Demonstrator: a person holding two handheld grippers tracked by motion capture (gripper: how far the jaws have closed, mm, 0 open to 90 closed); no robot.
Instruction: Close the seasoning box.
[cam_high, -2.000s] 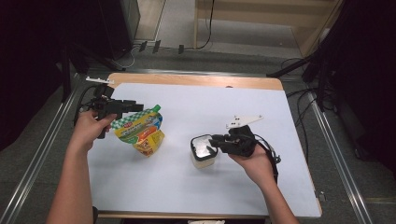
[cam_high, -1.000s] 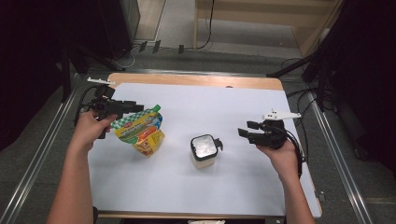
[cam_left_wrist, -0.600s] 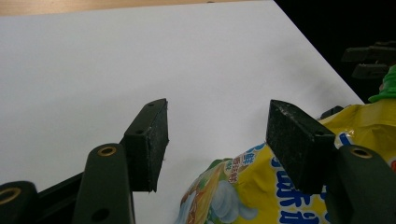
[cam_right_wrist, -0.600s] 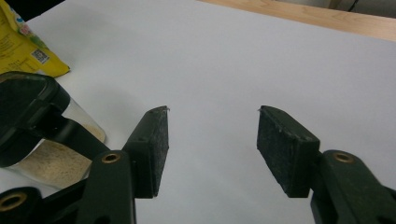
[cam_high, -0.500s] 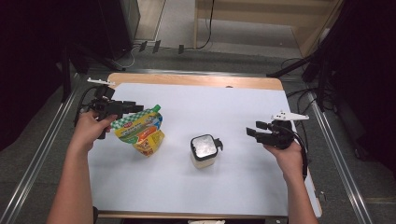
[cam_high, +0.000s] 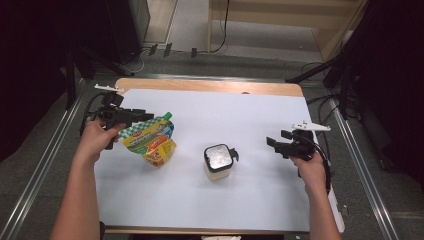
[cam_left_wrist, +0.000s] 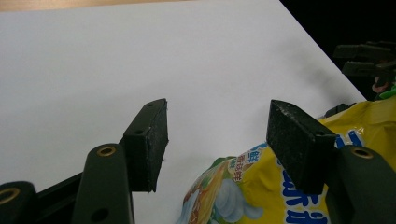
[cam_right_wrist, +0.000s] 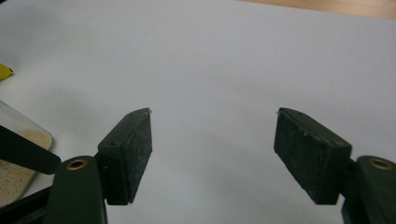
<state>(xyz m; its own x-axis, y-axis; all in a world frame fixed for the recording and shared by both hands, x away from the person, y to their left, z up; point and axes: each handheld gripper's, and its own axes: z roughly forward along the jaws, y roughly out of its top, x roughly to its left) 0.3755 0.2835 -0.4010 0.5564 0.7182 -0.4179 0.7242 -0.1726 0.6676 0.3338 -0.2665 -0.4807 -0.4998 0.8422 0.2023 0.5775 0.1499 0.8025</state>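
1. High view: left gripper (cam_high: 142, 118) sits at the left side of the counter (cam_high: 240, 210), its tips at the top edge of a yellow snack pouch (cam_high: 150, 141).
2. Pouch lies on the white sheet, tilted, green cap corner pointing up and away from the person.
3. Left gripper view: jaws apart, and the pouch (cam_left_wrist: 261, 186) runs up behind the right-hand jaw. Pad contact can't be confirmed from this angle; no clamp visible.
4. Left hand (cam_high: 95, 142) wraps the gripper body, forearm coming in from the bottom left.
5. Small jar (cam_high: 218, 162) stands upright mid-counter, between the two grippers, well apart from both. It has a silvery square lid with a black clip on its right side and pale contents.
6. Right gripper (cam_high: 272, 143) is at the right side of the counter, pointing left toward the jar, well clear of it.
7. Right gripper view: jaws wide apart, just been opening, with bare white sheet between them. Jar corner (cam_right_wrist: 18, 163) shows at the lower left of that view, grainy beige fill visible.
8. Right hand (cam_high: 311, 167) holds its gripper near the counter's right edge, cable trailing off behind.
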